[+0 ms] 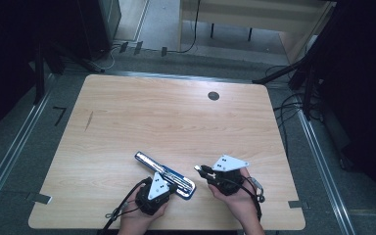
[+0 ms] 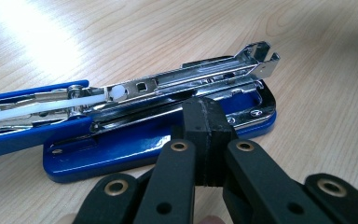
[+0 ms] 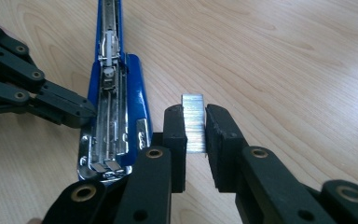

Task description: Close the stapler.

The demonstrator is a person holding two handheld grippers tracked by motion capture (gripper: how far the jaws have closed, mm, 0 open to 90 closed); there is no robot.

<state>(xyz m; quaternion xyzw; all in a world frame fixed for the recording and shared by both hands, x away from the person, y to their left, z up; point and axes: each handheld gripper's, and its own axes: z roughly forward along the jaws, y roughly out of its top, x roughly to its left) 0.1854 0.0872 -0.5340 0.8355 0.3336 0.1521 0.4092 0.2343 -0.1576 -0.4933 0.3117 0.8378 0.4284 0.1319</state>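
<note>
table (image 1: 176, 112): light wood top, rounded corners, a dark round grommet (image 1: 213, 96) near the far edge, right of centre.
stapler (image 1: 165, 175): blue, lying open on the near part of the table, just left of centre. the top arm is swung back flat, so it runs as one long strip from far-left to near-right in the high view.
stapler detail: left gripper view shows the blue base (image 2: 121, 151) flat on the wood with the chrome staple channel (image 2: 200, 77) lifted above it, its open end pointing up and right. a white plastic pusher (image 2: 51, 106) sits in the folded-back arm.
left gripper (image 1: 164, 182): held in the left hand (image 1: 138, 215) at the near edge. jaws fully closed, pads pressed together with nothing between them. the closed tip sits against the near side of the stapler's base (image 2: 204, 135), seemingly bearing on it; firm contact or only just touching, can't tell.
right gripper (image 1: 199, 169): held in the right hand (image 1: 240, 200), just right of the stapler and apart from it.
right jaws: narrowly parted and clamped on a strip of staples (image 3: 194, 122). the strip stands upright between the two pads, its silver top sticking out above them.
staples vs stapler: in the right gripper view the strip is just beside the stapler's open channel (image 3: 112, 126), roughly parallel to it, not in it.
floor: grey carpet around the table, cables (image 1: 293, 105) on the right side.
</note>
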